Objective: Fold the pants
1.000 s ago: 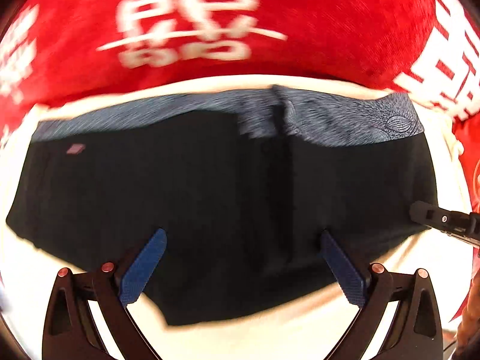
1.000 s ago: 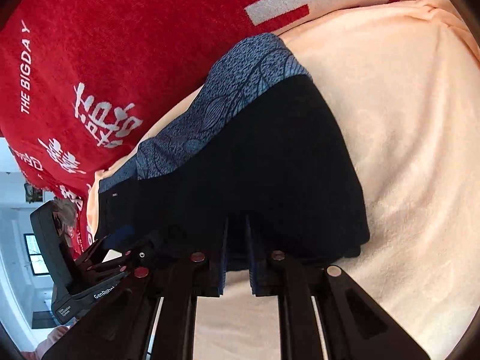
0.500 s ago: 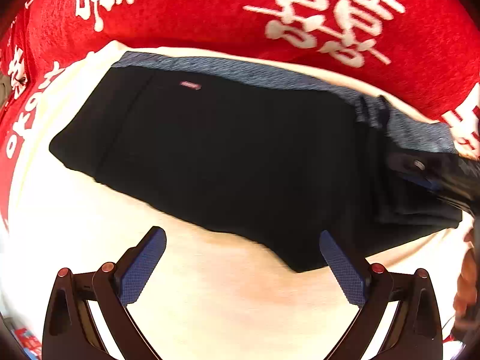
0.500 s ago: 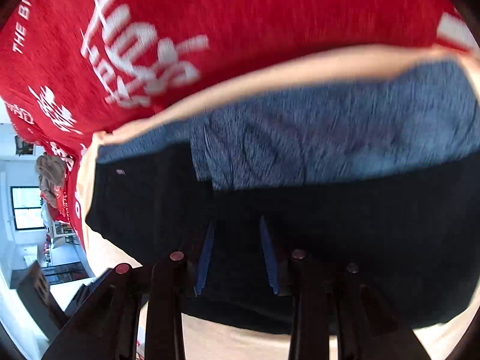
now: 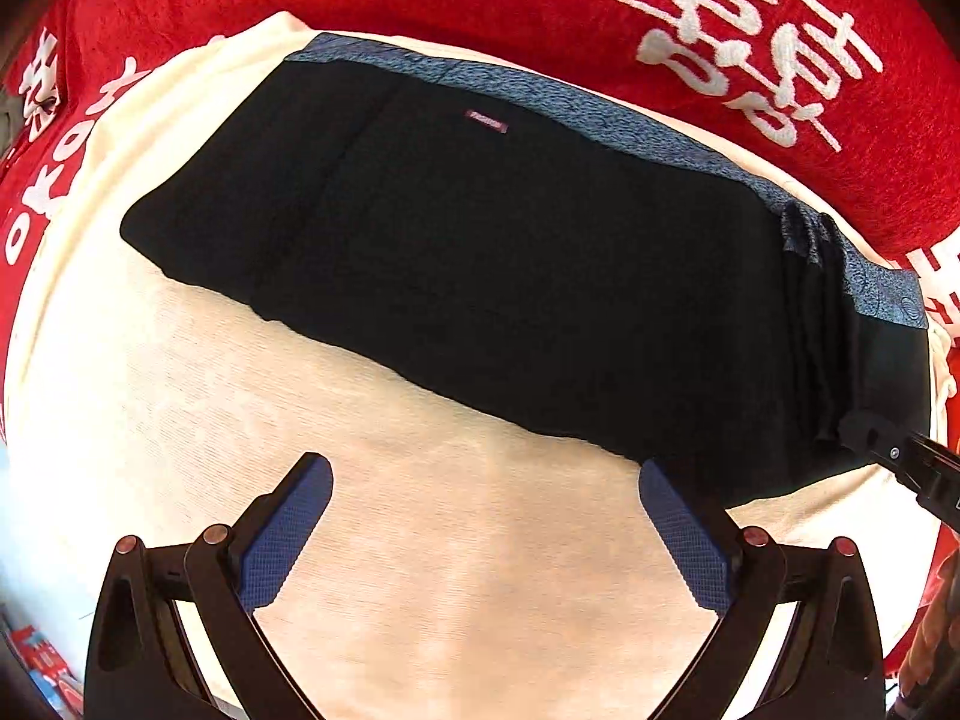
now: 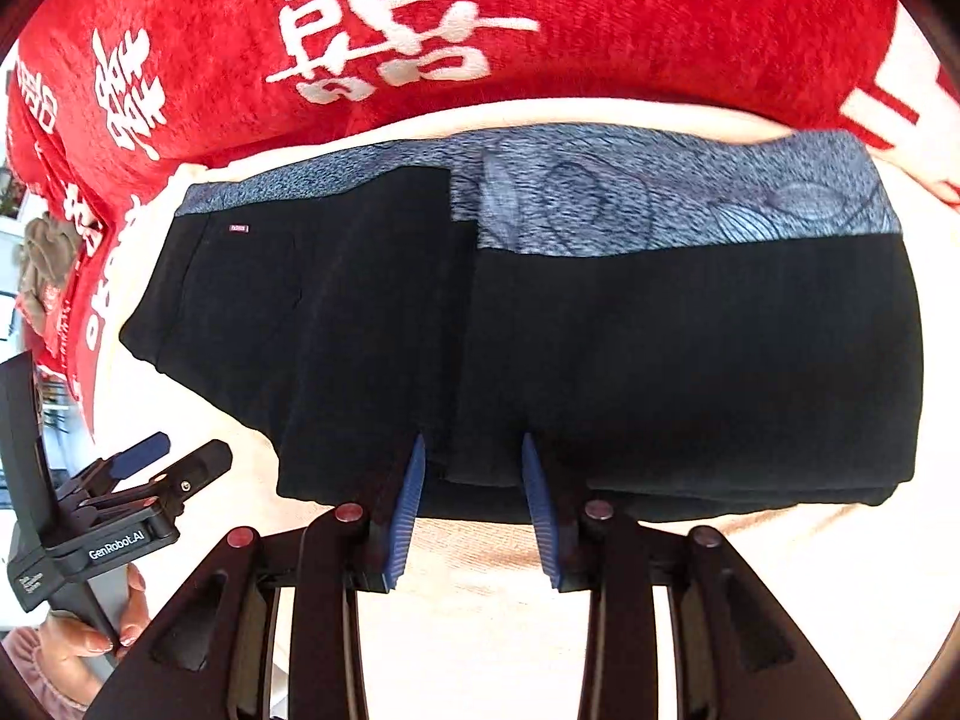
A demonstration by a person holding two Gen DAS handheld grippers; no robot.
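Black folded pants with blue patterned waistband (image 6: 600,330) lie flat on cream towel (image 5: 420,540) (red printed blanket (image 6: 540,30) behind); left gripper (image 5: 486,516) spread wide over bare towel, right gripper (image 6: 474,468) opening, pant hem between its pads

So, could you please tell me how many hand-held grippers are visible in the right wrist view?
2: the right hand-held gripper at bottom centre, at the pants' near edge, and the left hand-held gripper at lower left.

Black pants (image 6: 660,360) with a blue patterned waistband lie folded flat on cream cloth.
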